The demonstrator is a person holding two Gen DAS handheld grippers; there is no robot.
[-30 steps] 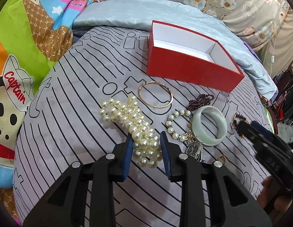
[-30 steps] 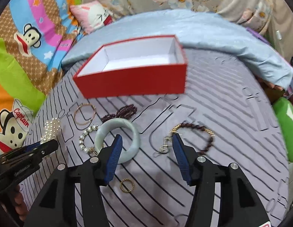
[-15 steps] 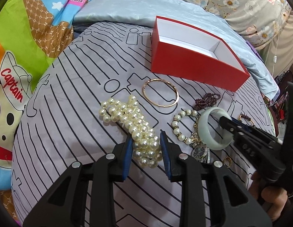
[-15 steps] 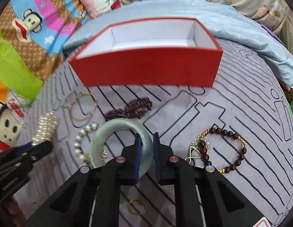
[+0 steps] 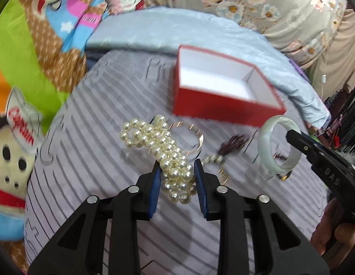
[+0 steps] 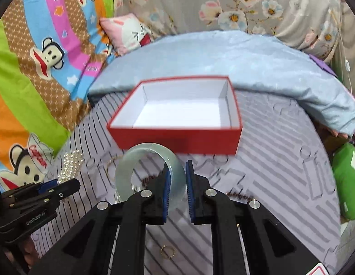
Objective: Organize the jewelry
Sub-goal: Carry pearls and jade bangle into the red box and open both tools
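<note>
My left gripper (image 5: 176, 169) is shut on a cluster of cream pearl strands (image 5: 154, 137), lifted above the striped grey cloth. My right gripper (image 6: 176, 170) is shut on the rim of a pale green jade bangle (image 6: 140, 158), held up off the cloth; the bangle (image 5: 266, 142) also shows at the right of the left wrist view. The open red box (image 6: 177, 137) with a white inside stands just beyond both grippers and holds nothing. On the cloth lie a thin gold bangle (image 5: 195, 135), a dark beaded bracelet (image 5: 232, 143) and a small gold ring (image 6: 167, 251).
A light blue quilt (image 6: 223, 52) is bunched behind the box. Cartoon bedding (image 6: 40, 57) rises on the left, a floral sheet at the back, and a green object (image 6: 347, 183) sits at the right edge. A small pearl bracelet (image 5: 211, 159) lies by the dark beads.
The right gripper went from open to shut on the jade bangle and lifted it. The left gripper rose with the pearls, which now hang off the cloth.
</note>
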